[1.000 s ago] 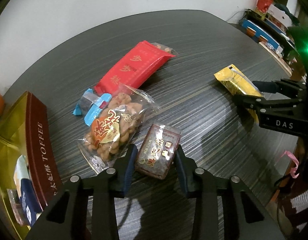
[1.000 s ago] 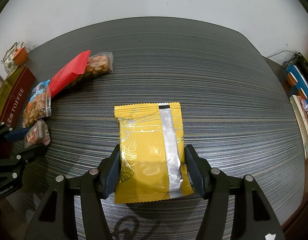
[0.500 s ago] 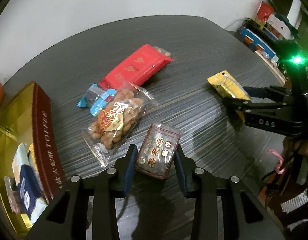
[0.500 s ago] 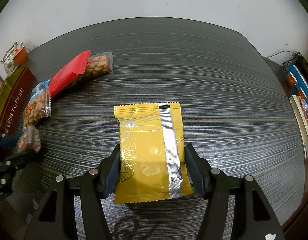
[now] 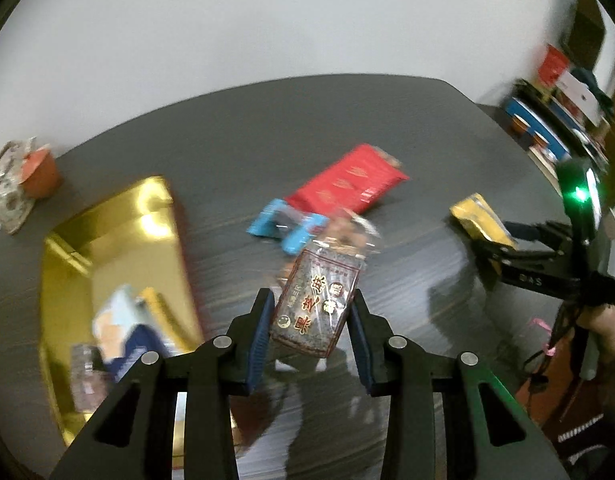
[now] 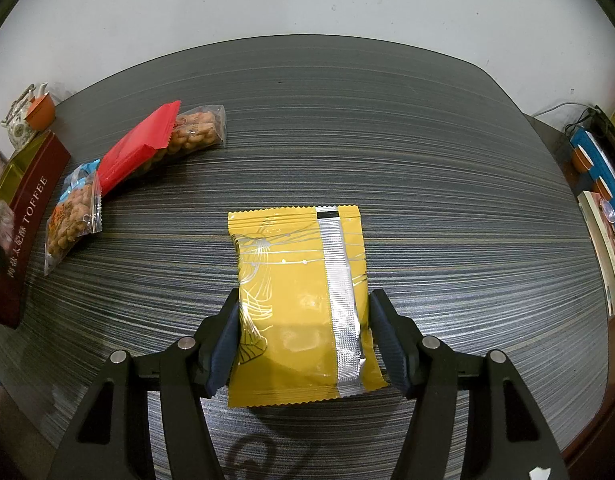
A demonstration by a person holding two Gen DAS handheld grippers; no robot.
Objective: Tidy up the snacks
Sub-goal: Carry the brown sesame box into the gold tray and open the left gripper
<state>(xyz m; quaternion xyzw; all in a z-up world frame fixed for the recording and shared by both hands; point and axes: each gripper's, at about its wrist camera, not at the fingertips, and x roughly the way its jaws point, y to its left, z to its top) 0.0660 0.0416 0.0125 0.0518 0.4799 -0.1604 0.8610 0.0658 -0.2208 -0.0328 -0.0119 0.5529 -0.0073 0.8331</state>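
Now the left gripper (image 5: 311, 330) pinches a small dark snack packet (image 5: 317, 304) between its blue pads and holds it clear of the dark striped table (image 6: 347, 128), just beside the open gold toffee box (image 5: 119, 240). Meanwhile the right gripper (image 6: 303, 338) clamps a yellow snack pouch (image 6: 299, 300) low over the tabletop, well apart from the red packet (image 6: 137, 148) and the peanut bags (image 6: 73, 216) lying near the box
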